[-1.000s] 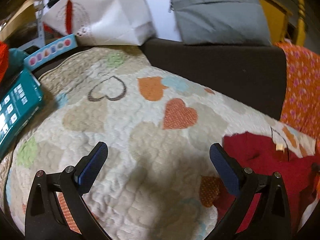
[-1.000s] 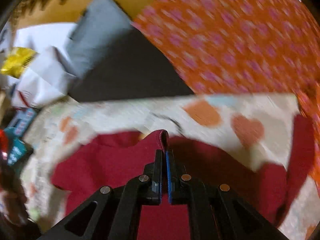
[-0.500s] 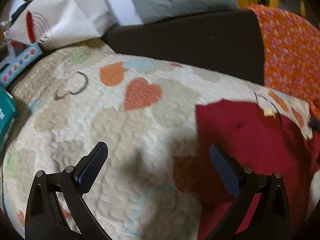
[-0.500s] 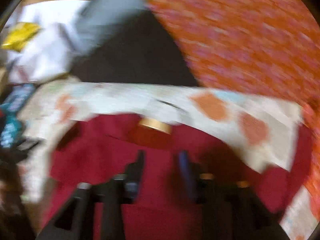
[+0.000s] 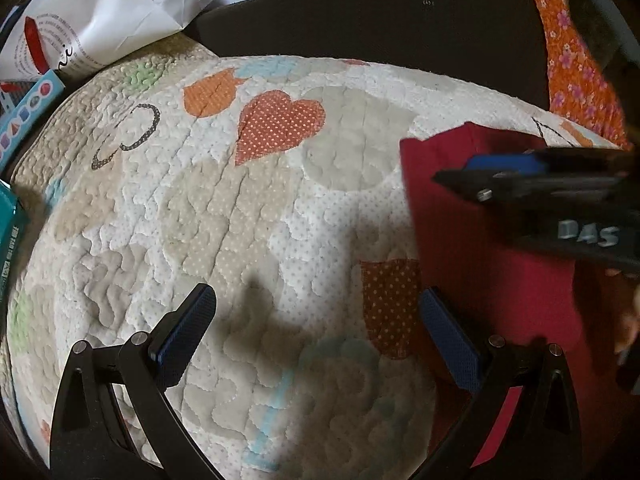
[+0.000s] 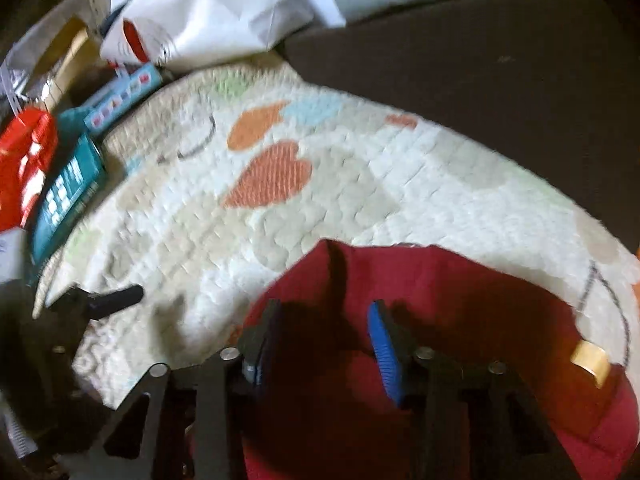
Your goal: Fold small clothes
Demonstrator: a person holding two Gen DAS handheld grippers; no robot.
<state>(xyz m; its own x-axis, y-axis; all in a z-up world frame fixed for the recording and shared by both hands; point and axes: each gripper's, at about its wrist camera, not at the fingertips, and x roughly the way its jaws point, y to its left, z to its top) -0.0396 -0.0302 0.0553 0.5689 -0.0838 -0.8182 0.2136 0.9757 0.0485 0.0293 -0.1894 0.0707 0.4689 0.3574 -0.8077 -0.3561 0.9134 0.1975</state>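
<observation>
Red garment (image 5: 492, 280) lying flat on the heart-patterned quilt (image 5: 248, 208), toward its right side. Left gripper (image 5: 316, 332): fingers wide apart above the quilt, the right finger at the garment's left edge, nothing between them. Right gripper (image 6: 324, 344): fingers apart above the garment, having just been closing slightly, gripping nothing. White paper bag (image 6: 208, 12) beyond the quilt.

free: middle of heart-print quilt (image 5: 280, 208) bare, open passage | left edge: teal box (image 6: 68, 196), red packet (image 6: 24, 164) crowd it | back: white paper bag (image 5: 112, 12), dark sofa back (image 5: 380, 24) wall it | right: red garment (image 5: 500, 280), orange floral cloth (image 5: 576, 64)
</observation>
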